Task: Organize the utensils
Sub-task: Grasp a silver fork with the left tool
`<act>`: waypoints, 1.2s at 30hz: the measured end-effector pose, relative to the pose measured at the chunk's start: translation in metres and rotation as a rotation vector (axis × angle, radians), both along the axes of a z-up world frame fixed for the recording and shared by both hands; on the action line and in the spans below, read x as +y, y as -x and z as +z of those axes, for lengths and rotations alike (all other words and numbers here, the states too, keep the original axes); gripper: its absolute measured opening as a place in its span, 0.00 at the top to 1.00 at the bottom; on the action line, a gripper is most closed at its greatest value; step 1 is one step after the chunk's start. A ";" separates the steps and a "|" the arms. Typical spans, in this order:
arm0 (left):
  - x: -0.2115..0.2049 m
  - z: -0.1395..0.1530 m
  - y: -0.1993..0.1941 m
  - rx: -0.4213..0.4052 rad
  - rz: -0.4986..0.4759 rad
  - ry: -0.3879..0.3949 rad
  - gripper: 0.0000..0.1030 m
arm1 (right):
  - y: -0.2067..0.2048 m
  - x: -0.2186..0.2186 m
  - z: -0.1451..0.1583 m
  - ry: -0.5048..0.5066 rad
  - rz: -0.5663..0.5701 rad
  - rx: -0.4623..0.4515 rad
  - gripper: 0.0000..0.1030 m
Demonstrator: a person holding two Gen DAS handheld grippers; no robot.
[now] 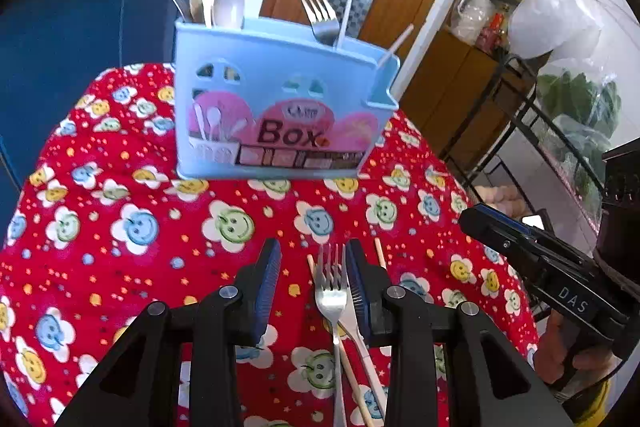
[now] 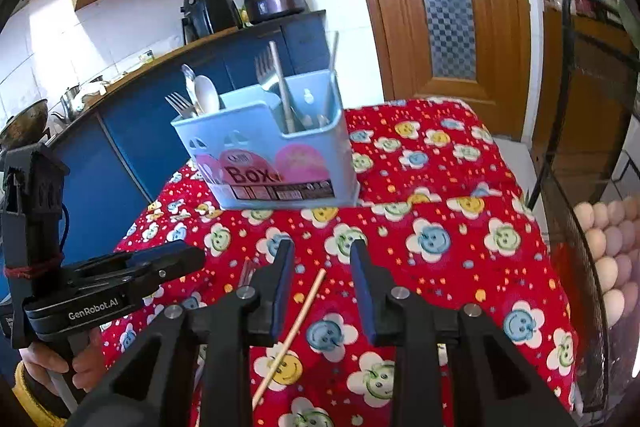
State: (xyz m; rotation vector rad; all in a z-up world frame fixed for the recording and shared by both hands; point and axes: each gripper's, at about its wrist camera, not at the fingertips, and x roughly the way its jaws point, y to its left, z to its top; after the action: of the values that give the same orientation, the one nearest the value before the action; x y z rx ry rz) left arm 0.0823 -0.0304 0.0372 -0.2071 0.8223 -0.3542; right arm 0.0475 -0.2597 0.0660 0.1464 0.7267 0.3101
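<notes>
- Step in hand, by my reading: picking up the loose utensils for filing in the box (image 1: 276, 107), which is standing upright at the far part of the table (image 1: 100, 227), well apart from both tools.
- Left gripper (image 1: 310, 279) is hanging over the fork (image 1: 331, 291), jaws partly apart and holding nothing. The fork's tines are lying between the fingers, close against the right-hand one; whether that pad is touching cannot be told.
- A white utensil (image 1: 362, 339) and a chopstick (image 1: 352, 379) are lying beside and partly under the fork, so the pile is crowded.
- Right gripper (image 2: 322, 283) is likewise partly apart and empty, poised above a second chopstick (image 2: 292, 335) lying flat on the cloth between its fingers, not pinched.
- The box is already carrying forks, spoons and chopsticks in its compartments.
- Next move, as judged: each tool is needing to sink to the cloth and close on one item only. The left must be separating the fork from its neighbours; the right is facing a thin, flat stick that may slip or roll.
</notes>
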 end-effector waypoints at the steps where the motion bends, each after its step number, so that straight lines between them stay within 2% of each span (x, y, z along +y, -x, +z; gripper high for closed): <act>1: -0.003 -0.003 -0.001 0.008 -0.005 -0.004 0.67 | 0.000 -0.001 -0.002 -0.002 -0.002 0.003 0.69; 5: -0.012 -0.015 -0.006 0.043 -0.032 -0.024 0.66 | 0.001 -0.008 -0.009 -0.013 -0.008 0.018 0.69; 7: -0.019 -0.022 -0.009 0.063 -0.058 -0.032 0.61 | 0.000 -0.009 -0.012 -0.018 -0.010 0.025 0.69; 9: -0.024 -0.028 -0.012 0.073 -0.062 -0.049 0.61 | -0.001 -0.011 -0.014 -0.023 -0.012 0.031 0.69; 17: -0.036 -0.042 -0.024 0.095 -0.059 -0.095 0.61 | -0.005 -0.018 -0.023 -0.038 -0.019 0.053 0.69; 21: -0.039 -0.044 -0.025 0.079 -0.066 -0.108 0.61 | -0.008 -0.018 -0.028 -0.041 -0.016 0.068 0.69; 24: -0.039 -0.044 -0.026 0.070 -0.062 -0.101 0.78 | -0.009 -0.015 -0.030 -0.037 -0.008 0.074 0.69; 30: -0.026 -0.041 -0.024 0.057 -0.028 -0.086 0.78 | -0.012 -0.006 -0.033 -0.034 0.018 0.093 0.69; 36: -0.005 -0.030 -0.018 0.009 0.047 -0.129 0.78 | -0.020 0.008 -0.043 -0.032 0.051 0.158 0.69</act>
State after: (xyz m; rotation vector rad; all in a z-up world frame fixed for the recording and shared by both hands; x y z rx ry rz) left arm 0.1004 -0.0355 0.0070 -0.1075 0.8450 -0.2556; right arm 0.0676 -0.2519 0.0227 0.1844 0.8828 0.3618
